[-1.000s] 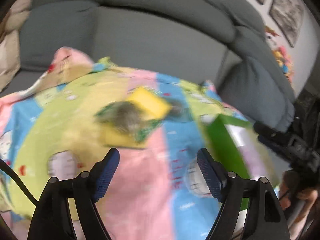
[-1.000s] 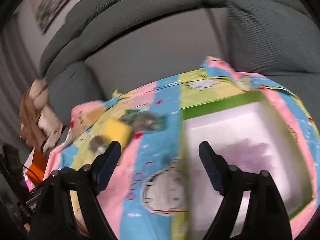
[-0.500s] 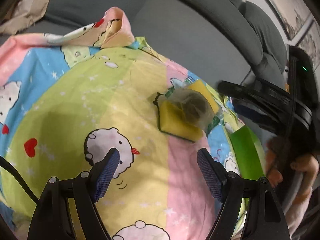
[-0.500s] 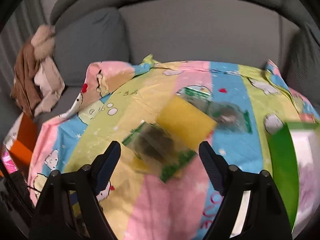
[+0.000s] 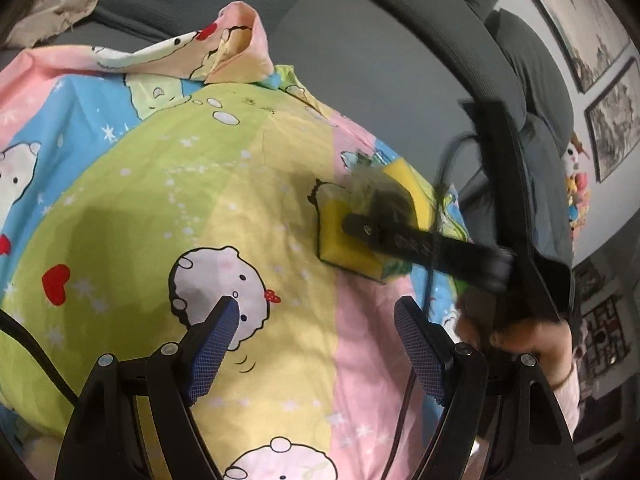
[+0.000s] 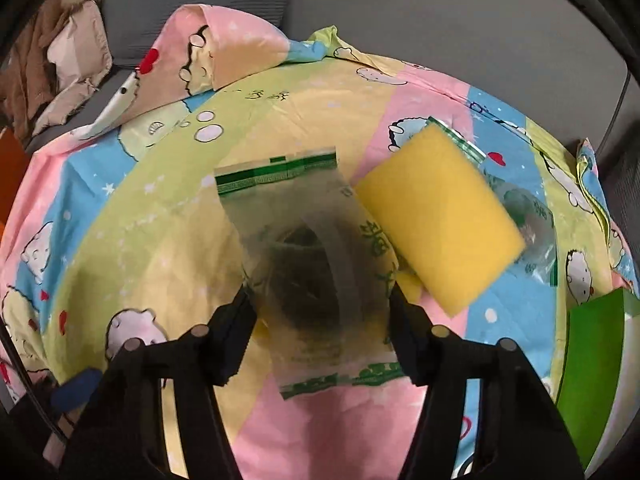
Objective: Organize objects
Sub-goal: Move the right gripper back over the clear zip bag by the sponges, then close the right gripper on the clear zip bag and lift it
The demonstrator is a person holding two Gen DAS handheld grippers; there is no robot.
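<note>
1. Pastel cartoon-print cloth (image 5: 224,184) fills the left wrist view, spread over a grey sofa (image 5: 360,40).
2. Its left gripper (image 5: 316,332) hangs above the cloth with the jaws spread wide and nothing between the blue pads (image 5: 216,336).
3. Further right, the right gripper (image 5: 384,216) reaches down onto a yellow sponge (image 5: 344,240) and a clear packet (image 5: 372,188) lying on it; a hand (image 5: 532,340) holds its handle at the edge.
4. From the right wrist view, the clear packet (image 6: 312,264), green-banded and with a dark scouring pad inside, sits between the fingers of the right gripper (image 6: 320,312).
5. The jaws have just been closing, and both fingertips (image 6: 244,304) meet the packet's sides; a firm clamp cannot be told through the blur.
6. A yellow sponge (image 6: 436,216) lies just beside the packet to the right, over a second clear packet (image 6: 528,220).
7. A green-rimmed box (image 6: 592,348) shows at the right edge.
</note>
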